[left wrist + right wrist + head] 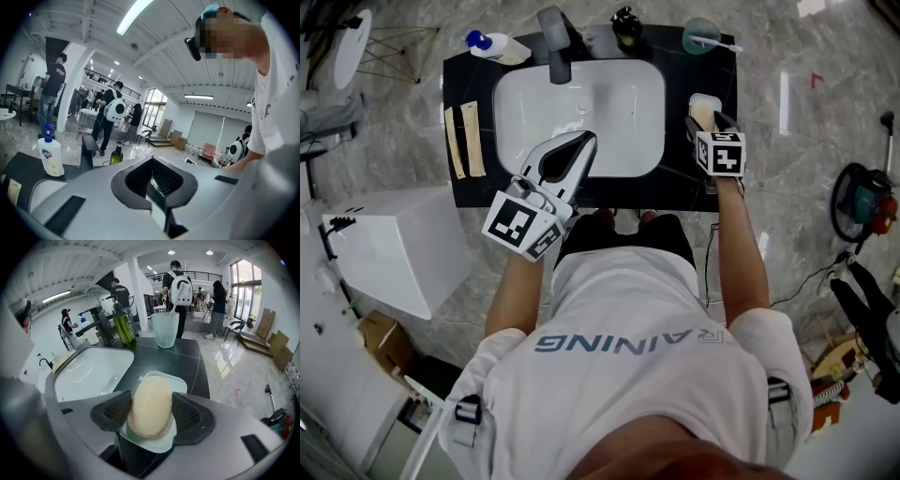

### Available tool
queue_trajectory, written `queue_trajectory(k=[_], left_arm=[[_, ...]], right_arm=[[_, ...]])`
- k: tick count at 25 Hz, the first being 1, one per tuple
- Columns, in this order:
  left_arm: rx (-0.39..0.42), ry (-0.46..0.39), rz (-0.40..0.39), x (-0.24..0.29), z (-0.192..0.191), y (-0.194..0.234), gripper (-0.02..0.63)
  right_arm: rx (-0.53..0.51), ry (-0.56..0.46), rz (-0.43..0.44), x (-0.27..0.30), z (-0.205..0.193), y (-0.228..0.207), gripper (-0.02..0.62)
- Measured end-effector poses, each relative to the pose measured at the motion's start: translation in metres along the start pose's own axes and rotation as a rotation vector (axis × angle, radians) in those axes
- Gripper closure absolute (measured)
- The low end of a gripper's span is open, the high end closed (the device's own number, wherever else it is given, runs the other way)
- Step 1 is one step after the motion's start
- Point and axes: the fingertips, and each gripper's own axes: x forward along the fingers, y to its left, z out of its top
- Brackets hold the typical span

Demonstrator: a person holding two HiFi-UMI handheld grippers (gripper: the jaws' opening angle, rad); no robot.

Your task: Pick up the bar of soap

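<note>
The pale beige bar of soap [151,406] lies in a white soap dish [161,378] on the black counter to the right of the sink. My right gripper [151,402] straddles it, one ribbed pad [115,412] on each side. The jaws stand wide open and the soap rests in the dish between them. In the head view the soap [703,112] and right gripper [706,119] are at the counter's right end. My left gripper [584,141] hovers over the basin's front edge, shut on nothing; in its own view, the left gripper [151,171] points up and away from the counter.
The white basin [609,122] fills the middle of the black counter [473,187]. Along the back stand a dark faucet [555,42], a green bottle [626,28], a clear cup [701,37] and a blue-capped white bottle [497,45]. Wooden strips [464,141] lie left of the basin.
</note>
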Motion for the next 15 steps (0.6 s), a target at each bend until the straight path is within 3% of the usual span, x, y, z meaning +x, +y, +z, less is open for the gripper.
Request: queue_trajectory(k=[15], left_arm=[[-0.003,0.001,0.004,-0.006,0.0,0.003,0.597]], right_arm=[[0.035,-0.17,-0.065,-0.024,0.019,-0.012,0.333]])
